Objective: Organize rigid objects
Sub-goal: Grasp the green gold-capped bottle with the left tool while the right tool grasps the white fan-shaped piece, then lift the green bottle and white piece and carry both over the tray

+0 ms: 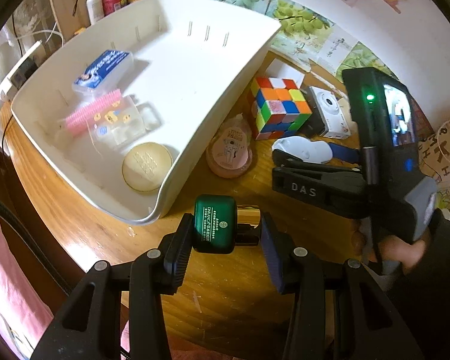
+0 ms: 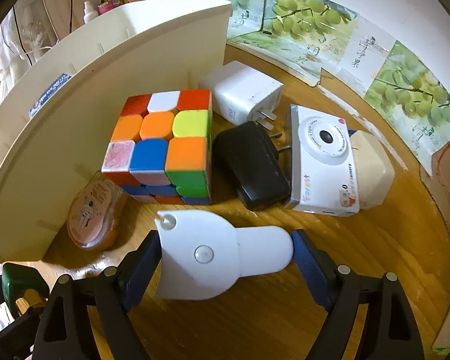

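My left gripper (image 1: 225, 234) is shut on a green bottle with a gold cap (image 1: 216, 228), held just above the wooden table beside the front corner of a white bin (image 1: 225, 69). The bin holds a blue-labelled case (image 1: 105, 69), a pink comb (image 1: 90, 114), a clear mug and a round cream compact (image 1: 147, 166). My right gripper (image 2: 225, 255) is shut on a white plastic gadget (image 2: 213, 255), which also shows in the left wrist view (image 1: 303, 150). A Rubik's cube (image 2: 162, 144) stands just ahead of it.
A round pink tape dispenser (image 2: 90, 213) leans on the bin wall (image 2: 75, 120). A black charger (image 2: 252, 168), a white charger (image 2: 240, 90), a white toy camera (image 2: 321, 162) and a cream box (image 2: 372, 171) lie right of the cube. Grape-print paper lines the back wall.
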A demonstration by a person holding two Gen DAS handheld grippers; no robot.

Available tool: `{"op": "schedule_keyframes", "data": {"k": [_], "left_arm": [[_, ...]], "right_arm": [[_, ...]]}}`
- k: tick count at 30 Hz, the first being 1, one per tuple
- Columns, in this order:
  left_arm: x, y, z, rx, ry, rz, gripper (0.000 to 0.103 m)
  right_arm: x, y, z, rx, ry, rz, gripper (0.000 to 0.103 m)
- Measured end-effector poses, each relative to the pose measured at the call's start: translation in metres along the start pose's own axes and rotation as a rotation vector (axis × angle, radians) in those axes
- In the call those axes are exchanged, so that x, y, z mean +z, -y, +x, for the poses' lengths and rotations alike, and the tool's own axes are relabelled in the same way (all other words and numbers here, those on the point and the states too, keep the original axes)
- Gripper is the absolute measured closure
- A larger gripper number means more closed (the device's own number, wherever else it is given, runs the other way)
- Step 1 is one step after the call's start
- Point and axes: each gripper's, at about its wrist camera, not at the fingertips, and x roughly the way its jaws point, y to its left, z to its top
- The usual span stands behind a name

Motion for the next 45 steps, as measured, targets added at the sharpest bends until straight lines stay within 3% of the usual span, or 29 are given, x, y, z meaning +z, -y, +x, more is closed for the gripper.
{"op": "schedule_keyframes", "data": {"k": [12,22,35,45], "left_arm": [[0.009,0.004,-0.019,-0.026,0.026,0.077,0.056],[0.02,0.008,-0.041,-0.071,0.062,0.21,0.056],[0.053,-0.021,-0.095,-0.235,0.202,0.36,0.056],[0.088,-0.071,-0.109,-0.351,0.259,0.348,0.056]], "right_arm": [[-0.008,-0.006,-0.005,-0.004,0.032,0.017,0.017],[-0.029,-0.012,-0.018,0.001,-0.007,0.08,0.017],[-0.076,-0.038,-0.046,0.046,-0.055,0.296,0.018],[-0.095,-0.071,-0.077,0.045,-0.017,0.458,0.019]]}}
